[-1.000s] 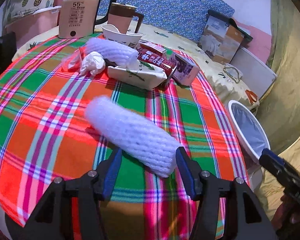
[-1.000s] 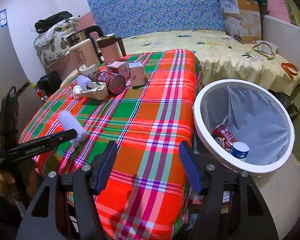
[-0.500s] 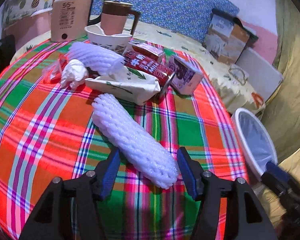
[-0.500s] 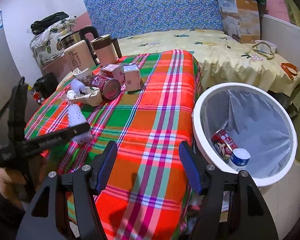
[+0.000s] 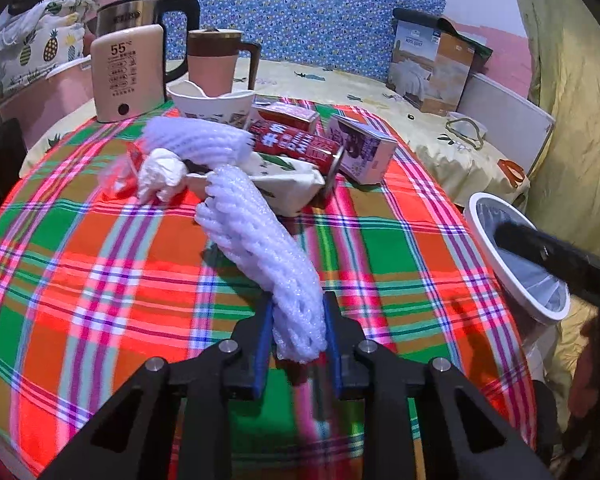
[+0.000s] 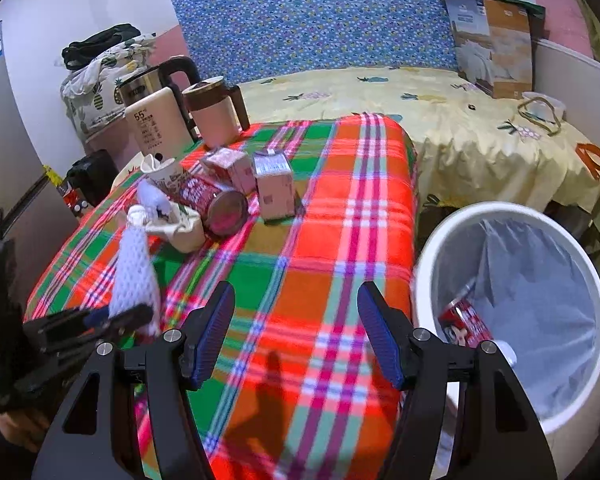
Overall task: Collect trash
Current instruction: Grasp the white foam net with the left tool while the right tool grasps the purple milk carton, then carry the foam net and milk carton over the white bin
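White foam sleeve (image 5: 260, 248) lengthwise away from tongs (image 5: 296, 344)

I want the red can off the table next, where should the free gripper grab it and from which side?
Take the red can across its round middle, coming from above. It lies on its side against the crumpled white bag, end toward the right gripper, so only the curved sides offer the open jaws two opposite faces.

Blue floral headboard (image 6: 320, 20) behind yellow-sheeted bed (image 6: 440, 120), white wall (image 6: 80, 0) alongside.
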Tool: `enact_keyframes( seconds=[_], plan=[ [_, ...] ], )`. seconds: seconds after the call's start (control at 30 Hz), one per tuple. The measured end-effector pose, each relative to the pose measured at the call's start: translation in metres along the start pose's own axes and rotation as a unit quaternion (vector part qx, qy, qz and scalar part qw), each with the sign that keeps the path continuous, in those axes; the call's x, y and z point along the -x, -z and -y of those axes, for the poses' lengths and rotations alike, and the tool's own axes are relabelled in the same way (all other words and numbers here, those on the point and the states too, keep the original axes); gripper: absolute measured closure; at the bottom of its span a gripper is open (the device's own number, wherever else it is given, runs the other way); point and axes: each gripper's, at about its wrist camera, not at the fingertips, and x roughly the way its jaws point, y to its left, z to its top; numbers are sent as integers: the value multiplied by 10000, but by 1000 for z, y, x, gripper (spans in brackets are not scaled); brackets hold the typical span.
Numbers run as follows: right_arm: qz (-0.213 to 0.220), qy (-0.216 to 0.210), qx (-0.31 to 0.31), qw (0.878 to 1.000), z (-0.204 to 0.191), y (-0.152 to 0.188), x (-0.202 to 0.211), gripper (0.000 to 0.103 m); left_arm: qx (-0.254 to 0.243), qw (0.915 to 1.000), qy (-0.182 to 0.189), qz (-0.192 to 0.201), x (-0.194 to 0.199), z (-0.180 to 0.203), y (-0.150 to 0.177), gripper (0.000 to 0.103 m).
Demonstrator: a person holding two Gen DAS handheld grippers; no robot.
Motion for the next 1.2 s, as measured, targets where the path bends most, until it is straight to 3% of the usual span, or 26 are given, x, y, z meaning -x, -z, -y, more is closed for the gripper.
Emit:
enact_keyframes(
  seconds=[0.33, 0.7, 0.77, 0.8, 0.83, 1.2],
  plan=[
    [-70, -22, 313, 9995, -14, -31, -40, 38, -259, 9995, -30, -157, 2, -16, -4, 78],
    [-214, -16, 176, 9996, -9, -56, -85, 38, -14, 9998, 128, -145, -6, -28, -1, 70],
    [-243, -29, 161, 9996, -10, -58, -89, 43, 25, 9998, 172, -129, -6, -29, -1, 70],
    [-255, -62, 169, 9995, -11, -58, -91, 48, 37, 9997, 189, -119, -6, -30, -1, 70],
    [-269, -89, 184, 9994, -11, -57, -91, 61, 48, 9997, 207, -111, -7, -30, -1, 71],
    [24, -131, -70, 9999, 2, -38, -45, 61, 118, 9996, 260, 11, 2, -26, 0, 79]
  ],
)
